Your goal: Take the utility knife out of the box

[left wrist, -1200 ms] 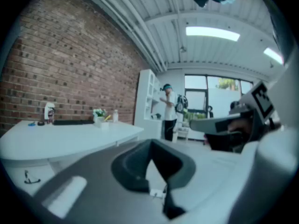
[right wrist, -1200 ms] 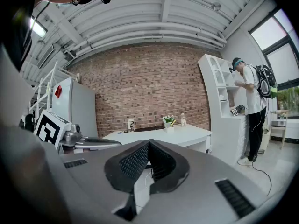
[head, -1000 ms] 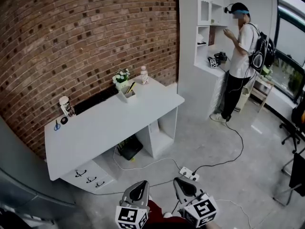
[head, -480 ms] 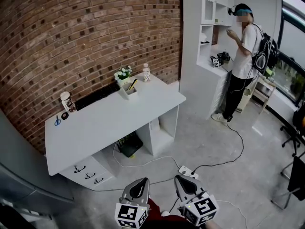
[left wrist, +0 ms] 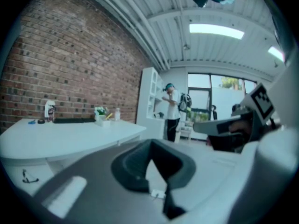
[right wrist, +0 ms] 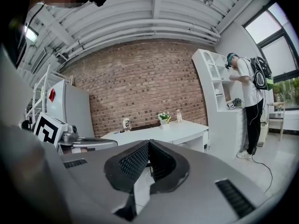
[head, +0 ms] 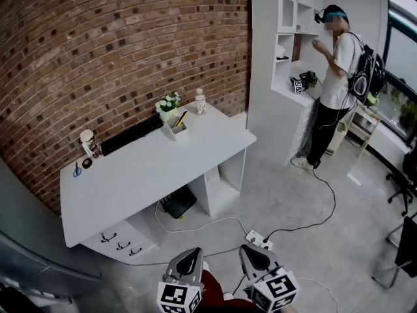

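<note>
Change is slight: left gripper (head: 189,258) and right gripper (head: 255,255) stay pressed together, empty; box (head: 174,130) on desk (head: 150,175) remains far off.

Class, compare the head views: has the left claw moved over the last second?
No. The left claw, shut and empty, keeps its place below and left of the white plastic power strip in the head view.

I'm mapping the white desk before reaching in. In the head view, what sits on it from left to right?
blue scissors → patterned cup → long black bar → white box holding the yellow utility knife → small bottle. The flowers overlap the box, so left out.
</note>
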The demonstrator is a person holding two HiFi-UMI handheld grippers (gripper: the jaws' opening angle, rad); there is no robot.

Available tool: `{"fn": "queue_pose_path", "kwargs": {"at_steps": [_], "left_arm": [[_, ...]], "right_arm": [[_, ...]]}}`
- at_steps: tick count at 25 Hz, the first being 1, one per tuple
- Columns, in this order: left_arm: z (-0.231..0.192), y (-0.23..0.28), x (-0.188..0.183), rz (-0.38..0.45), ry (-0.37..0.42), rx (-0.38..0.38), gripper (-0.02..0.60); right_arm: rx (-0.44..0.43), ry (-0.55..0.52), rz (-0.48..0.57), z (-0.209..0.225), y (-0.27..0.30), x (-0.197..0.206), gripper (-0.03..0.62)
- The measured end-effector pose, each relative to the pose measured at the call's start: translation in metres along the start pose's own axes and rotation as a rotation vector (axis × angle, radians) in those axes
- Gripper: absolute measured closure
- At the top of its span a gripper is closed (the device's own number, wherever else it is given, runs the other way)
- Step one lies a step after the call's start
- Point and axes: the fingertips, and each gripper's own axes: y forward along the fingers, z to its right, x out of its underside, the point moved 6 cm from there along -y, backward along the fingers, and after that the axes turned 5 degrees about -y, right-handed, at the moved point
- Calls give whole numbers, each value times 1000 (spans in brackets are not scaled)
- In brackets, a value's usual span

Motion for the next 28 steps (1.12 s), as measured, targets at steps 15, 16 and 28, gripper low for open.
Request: {"fn": "queue_pose_path", "kwargs": {"at_steps": [15, 16, 28], "left_arm": [[-47, 70, -17, -24, -9, 24, 578], [-52, 74, -19, -27, -9, 22, 578], [-120, 124, -38, -44, -18, 9, 578]], "right_arm": [[32, 21, -24, 41, 74, -10, 586], [31, 28, -28, 42, 81, -12, 586], [19, 35, -49, 55, 170, -30, 586]]}}
